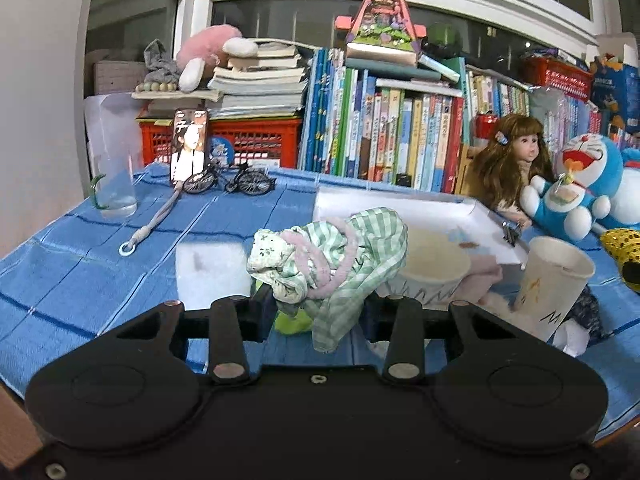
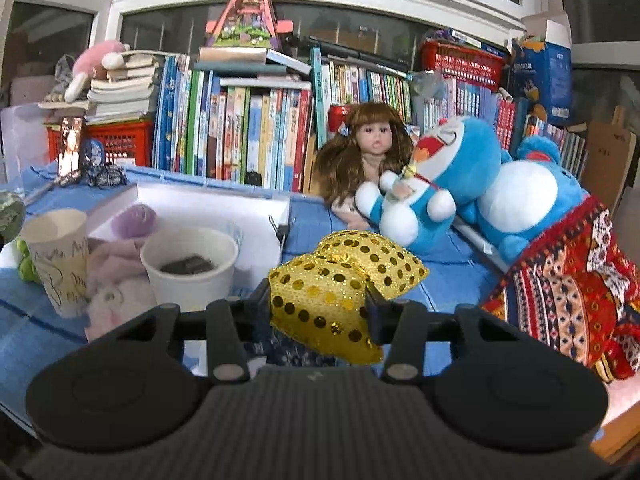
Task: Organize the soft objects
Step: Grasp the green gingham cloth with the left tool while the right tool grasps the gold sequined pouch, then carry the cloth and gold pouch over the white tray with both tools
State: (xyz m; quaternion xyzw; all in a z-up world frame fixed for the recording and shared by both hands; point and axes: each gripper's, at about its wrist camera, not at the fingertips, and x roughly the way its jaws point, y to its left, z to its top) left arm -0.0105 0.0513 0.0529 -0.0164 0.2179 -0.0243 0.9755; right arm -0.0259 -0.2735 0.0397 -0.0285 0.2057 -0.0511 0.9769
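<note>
Gripping green checked cloth | left tool tilted slightly downward

Even indoor light – sharp, edges fisheye-bent

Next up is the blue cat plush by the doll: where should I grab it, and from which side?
Take the blue cat plush by its raised white foot, coming from the front, the gripper's side. It lies tilted back with that foot jutting toward the camera and clear of the doll; the round head looks too wide for the jaws.
</note>
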